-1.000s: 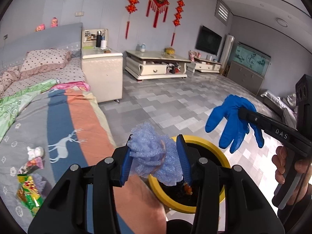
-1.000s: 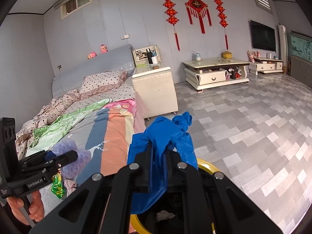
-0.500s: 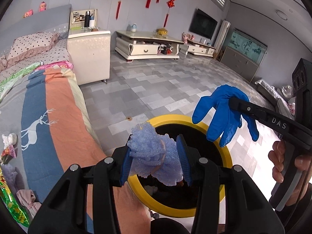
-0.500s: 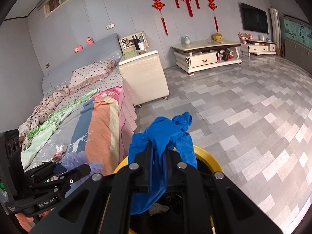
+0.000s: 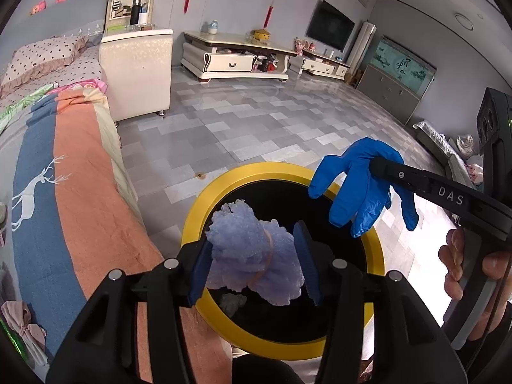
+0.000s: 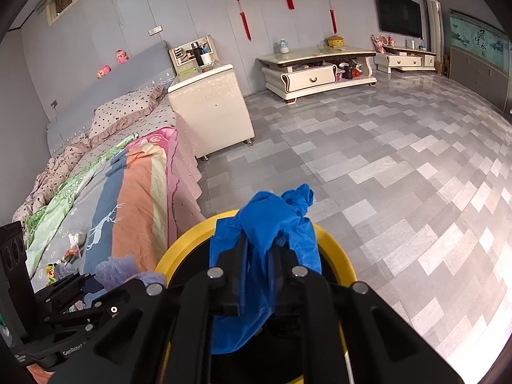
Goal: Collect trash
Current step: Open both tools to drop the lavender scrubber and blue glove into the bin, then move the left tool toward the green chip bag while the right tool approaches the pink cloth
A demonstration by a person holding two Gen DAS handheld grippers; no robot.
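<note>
Left wrist view: left gripper [image 5: 252,264] pinches a soft, light purple foam wad [image 5: 252,256] over the yellow-rimmed bin [image 5: 204,201].

Right wrist view: right gripper [image 6: 257,275] clamps a limp blue glove [image 6: 272,230] mid-body above the bin; likely slippery.

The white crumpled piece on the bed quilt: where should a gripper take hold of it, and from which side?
Probably grip the white wad across its bunched middle, from straight above, one finger on each side. It lies low on the flat quilt, and a colourful wrapper sits close beside it, so a sideways approach might catch that too. The left gripper holds purple foam.
</note>
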